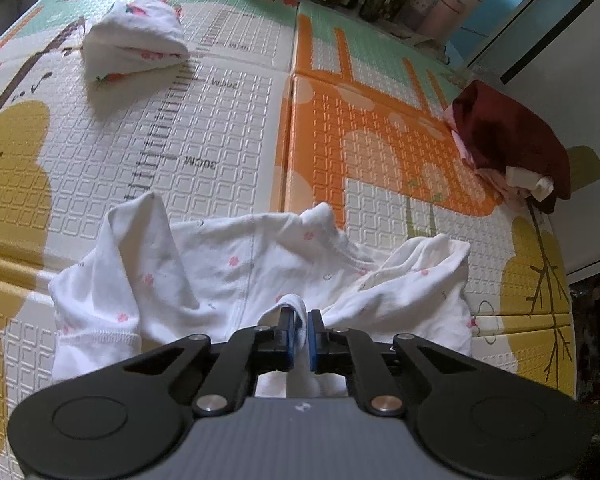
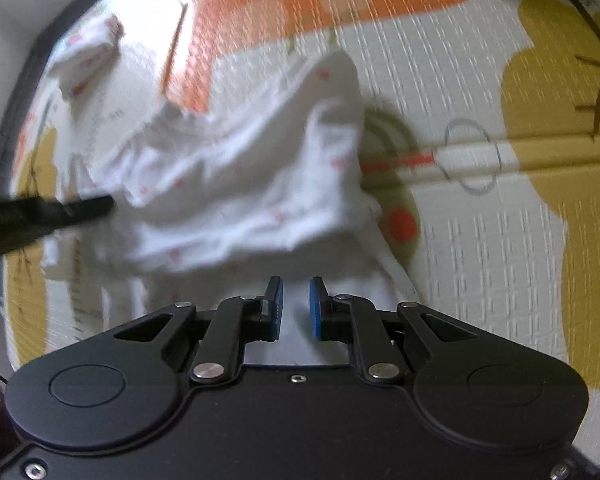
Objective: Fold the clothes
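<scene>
Garment gripped at two points on a patterned foam play mat.

Left gripper (image 1: 303,314) has its blue-padded jaws almost together, pinching a raised fold of the white cotton garment with small pink flower print (image 1: 236,264). This garment lies crumpled on the embossed foam mat with orange, yellow and mint shapes (image 1: 228,128), directly ahead of the gripper, one sleeve-like flap standing up at its left. Right gripper (image 2: 296,284) has its jaws narrowly parted with white fabric of the same garment (image 2: 236,184) between the pads; the view is motion-blurred, but the cloth appears held. A black finger of the left gripper enters the right wrist view from the left edge, touching the cloth. A folded white printed bundle (image 1: 134,42) rests well apart at the mat's far left. A dark red cloth heap (image 1: 508,140) sits at the mat's right edge.
</scene>
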